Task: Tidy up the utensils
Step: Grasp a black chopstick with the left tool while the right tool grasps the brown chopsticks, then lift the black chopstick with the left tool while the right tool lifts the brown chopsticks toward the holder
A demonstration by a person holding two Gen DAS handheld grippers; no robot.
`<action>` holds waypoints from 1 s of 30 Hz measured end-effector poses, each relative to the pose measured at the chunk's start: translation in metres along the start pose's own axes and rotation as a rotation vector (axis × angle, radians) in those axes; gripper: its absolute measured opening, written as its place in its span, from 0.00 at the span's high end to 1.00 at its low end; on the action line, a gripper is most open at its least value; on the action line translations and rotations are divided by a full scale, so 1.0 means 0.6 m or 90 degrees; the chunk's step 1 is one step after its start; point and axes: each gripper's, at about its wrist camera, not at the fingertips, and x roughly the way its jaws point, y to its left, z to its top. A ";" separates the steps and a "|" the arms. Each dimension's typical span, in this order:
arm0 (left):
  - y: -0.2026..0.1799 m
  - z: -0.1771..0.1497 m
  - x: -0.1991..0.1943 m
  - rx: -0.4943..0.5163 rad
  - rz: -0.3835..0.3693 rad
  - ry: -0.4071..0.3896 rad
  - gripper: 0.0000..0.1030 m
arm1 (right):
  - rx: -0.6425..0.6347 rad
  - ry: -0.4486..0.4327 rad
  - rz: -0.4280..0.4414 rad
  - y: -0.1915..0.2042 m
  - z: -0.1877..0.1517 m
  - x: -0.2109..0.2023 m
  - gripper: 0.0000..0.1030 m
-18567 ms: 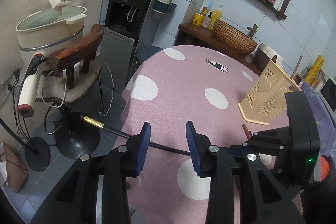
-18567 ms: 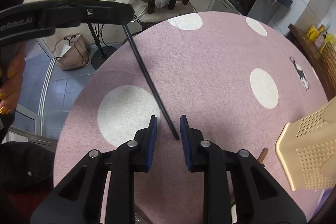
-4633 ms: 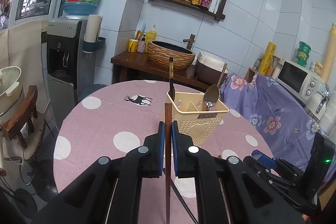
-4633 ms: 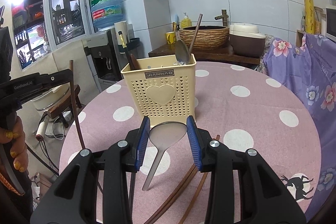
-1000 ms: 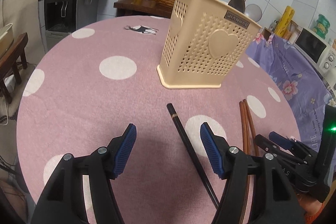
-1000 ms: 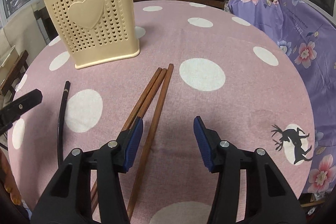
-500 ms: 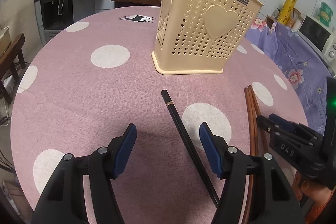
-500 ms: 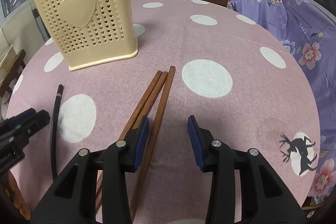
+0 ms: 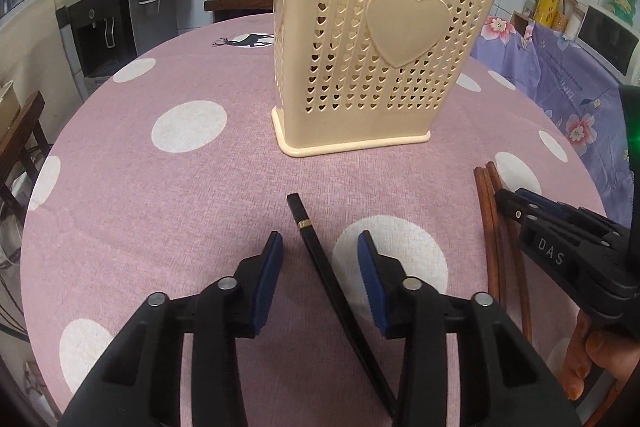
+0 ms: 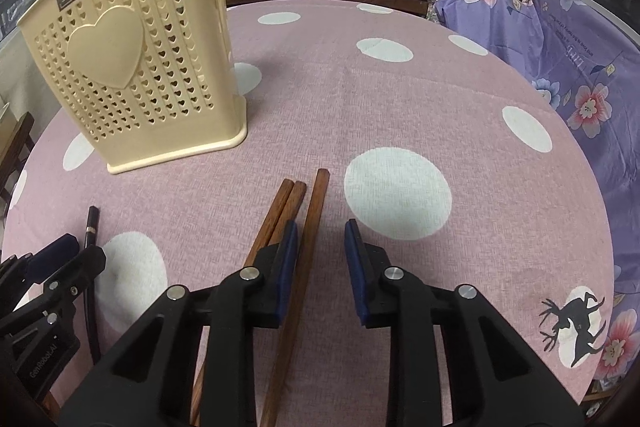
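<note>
— Why are both tongs down low over the pink dotted tablecloth [image 9: 160,187]?

— Each straddles a stick. The left gripper [image 9: 319,269] is closing around the black gold-banded chopstick [image 9: 316,255], pads not yet touching; the right gripper [image 10: 320,263] is narrowing on one brown wooden chopstick [image 10: 310,227]. Both lie just before the cream perforated plastic holder [image 9: 372,67], probably their destination.

right tongs [image 10: 321,255] closing around one brown chopstick [image 10: 309,231] on the table [image 10: 400,99].

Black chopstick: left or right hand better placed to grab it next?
Left. The black chopstick lies between the left gripper fingers, which are closing around it. The right gripper is closing over a brown chopstick instead.
</note>
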 end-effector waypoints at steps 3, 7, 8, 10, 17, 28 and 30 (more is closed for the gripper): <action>0.000 0.005 0.005 0.000 0.005 0.002 0.78 | 0.004 -0.003 -0.001 0.001 0.002 0.002 0.82; 0.001 0.006 0.006 0.003 0.010 0.001 0.87 | 0.007 -0.006 0.003 0.002 0.002 0.003 0.86; 0.002 0.006 0.006 -0.001 0.007 0.002 0.88 | 0.010 -0.007 0.005 0.000 0.002 0.004 0.87; 0.005 0.008 0.006 -0.007 0.002 0.003 0.88 | 0.019 -0.008 0.010 -0.004 0.002 0.004 0.90; 0.006 0.012 0.010 -0.011 -0.007 0.005 0.90 | 0.041 -0.008 0.042 -0.017 0.003 0.005 0.91; 0.030 0.018 0.003 -0.044 -0.038 0.004 0.91 | 0.079 -0.012 0.106 -0.034 0.003 -0.008 0.92; 0.033 0.021 -0.007 -0.051 -0.046 -0.006 0.91 | 0.089 -0.016 0.125 -0.038 0.004 -0.016 0.92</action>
